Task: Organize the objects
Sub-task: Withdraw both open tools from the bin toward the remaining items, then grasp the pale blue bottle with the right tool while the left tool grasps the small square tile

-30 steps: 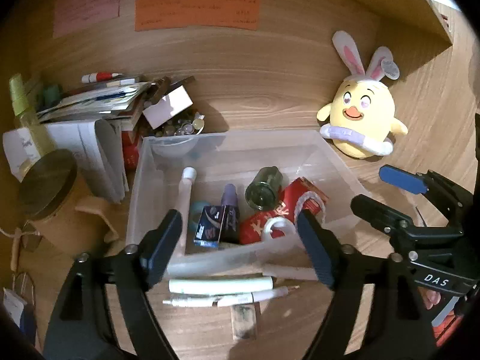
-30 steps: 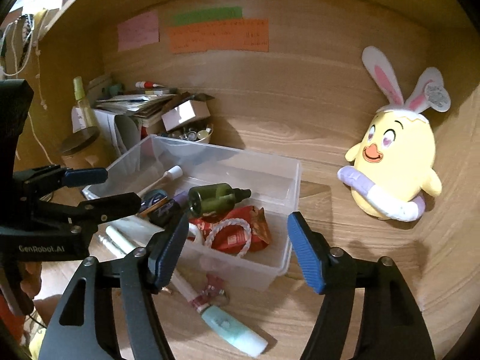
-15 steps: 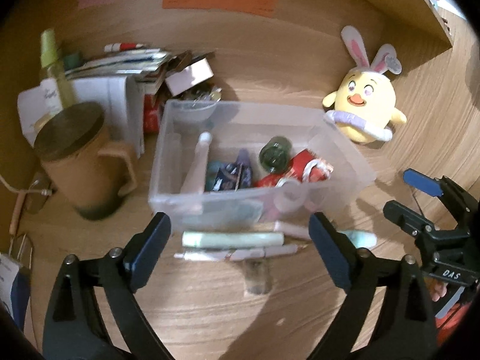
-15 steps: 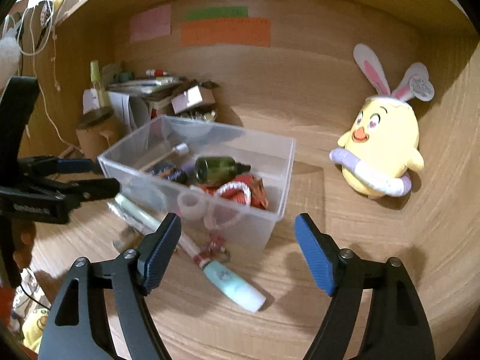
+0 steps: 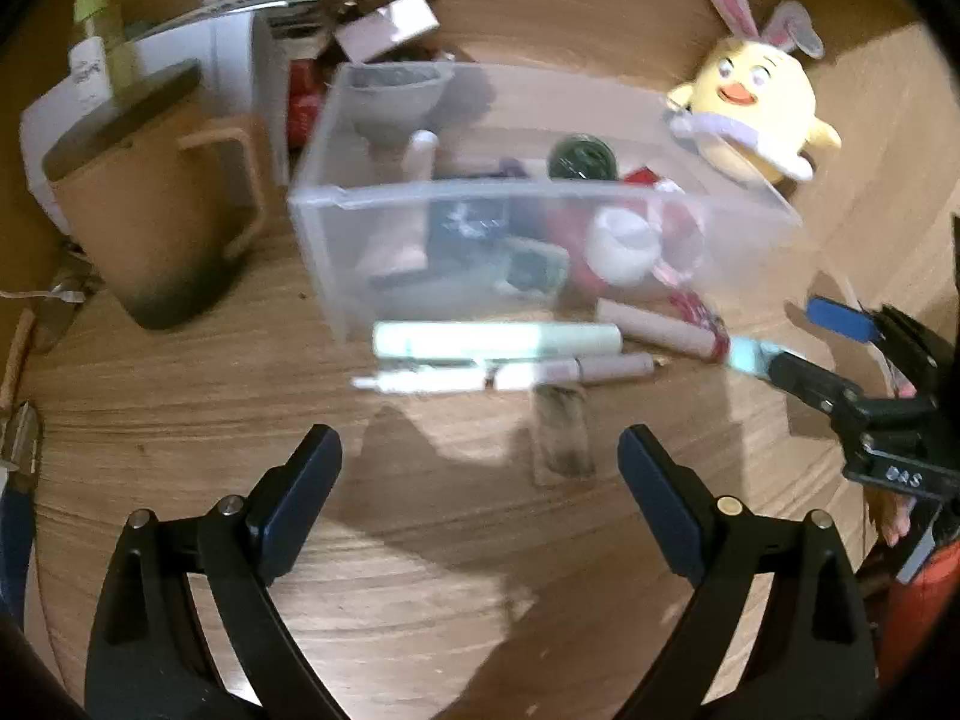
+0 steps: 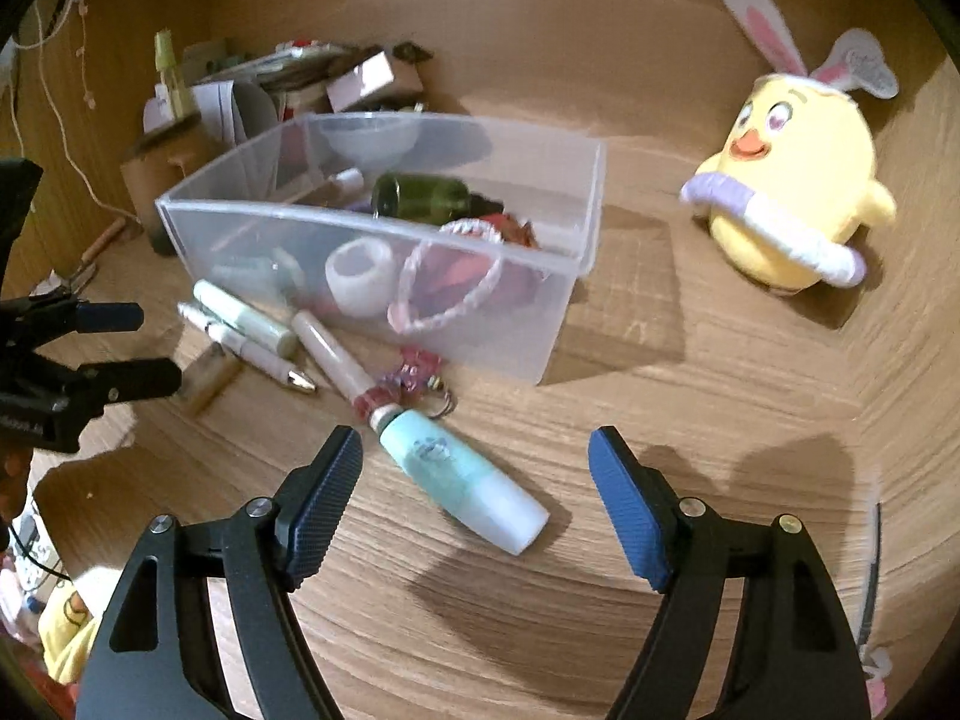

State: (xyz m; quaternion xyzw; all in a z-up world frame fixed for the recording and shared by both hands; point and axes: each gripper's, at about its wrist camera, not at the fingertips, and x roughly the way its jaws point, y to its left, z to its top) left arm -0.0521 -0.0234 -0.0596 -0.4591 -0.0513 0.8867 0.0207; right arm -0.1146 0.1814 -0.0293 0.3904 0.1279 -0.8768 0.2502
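Observation:
A clear plastic bin (image 5: 336,252) (image 6: 516,324) stands on the wooden desk and holds a green bottle (image 6: 420,197), a white tape roll (image 6: 360,269), a red packet and other small items. In front of it lie a pale green tube (image 5: 495,339), pens (image 5: 516,375), a small vial (image 5: 561,435) and a mint-and-white tube (image 6: 459,471). My left gripper (image 5: 480,486) is open and empty, back from the pens. My right gripper (image 6: 477,495) is open and empty, its jaws either side of the mint tube but above it.
A yellow bunny-eared chick plush (image 6: 792,180) (image 5: 753,108) sits to the right of the bin. A brown lidded mug (image 5: 150,210), papers and boxes (image 5: 240,60) crowd the left back. A wooden wall rises behind.
Both grippers have pulled back and away from the bin, so the pens and tubes in front of it have come into fuller view. Both stay open and empty.

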